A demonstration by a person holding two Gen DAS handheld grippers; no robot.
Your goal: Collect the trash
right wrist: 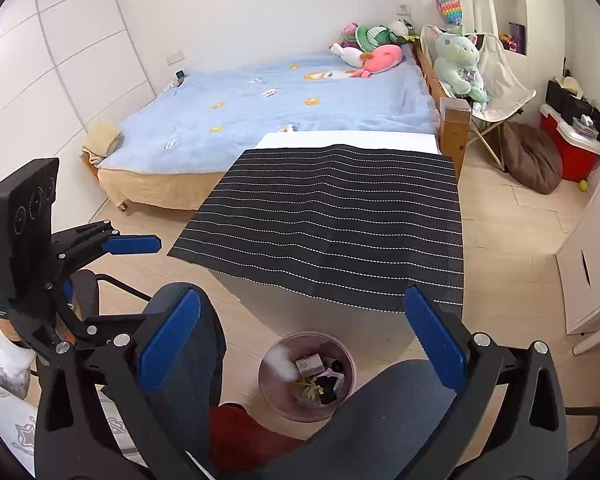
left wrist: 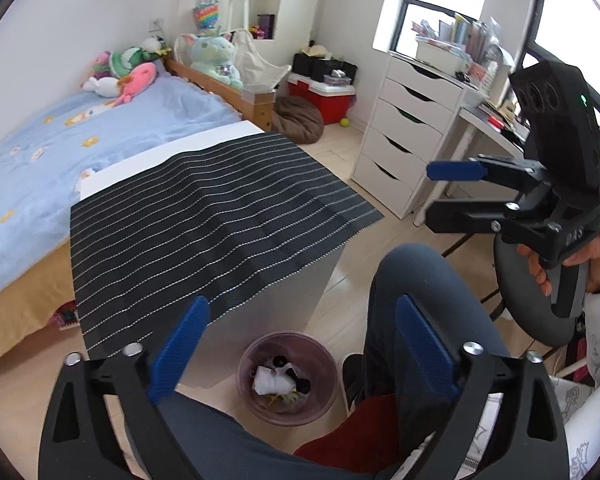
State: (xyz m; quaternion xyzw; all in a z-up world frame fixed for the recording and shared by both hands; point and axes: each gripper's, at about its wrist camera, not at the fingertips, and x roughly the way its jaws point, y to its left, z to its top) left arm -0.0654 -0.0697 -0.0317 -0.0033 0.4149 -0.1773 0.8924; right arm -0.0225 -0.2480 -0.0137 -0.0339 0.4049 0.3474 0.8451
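A translucent pink trash bin (left wrist: 287,378) stands on the floor between the person's knees, in front of a white table. It holds white crumpled paper (left wrist: 271,380), dark scraps and a small box (right wrist: 310,363); a blurred white piece (right wrist: 281,360) shows at the bin's left rim in the right wrist view (right wrist: 307,376). My left gripper (left wrist: 300,352) is open and empty above the bin. My right gripper (right wrist: 304,344) is open and empty above it too. Each gripper shows in the other's view, open: the right one (left wrist: 440,192), the left one (right wrist: 148,256).
The table carries a black striped mat (left wrist: 204,216) that overhangs its edge. A blue-covered bed (right wrist: 280,112) with plush toys lies behind. A white drawer unit (left wrist: 408,128), desk, red cooler (left wrist: 324,96) and brown beanbag (right wrist: 532,156) stand to the right. The person's legs (left wrist: 412,312) flank the bin.
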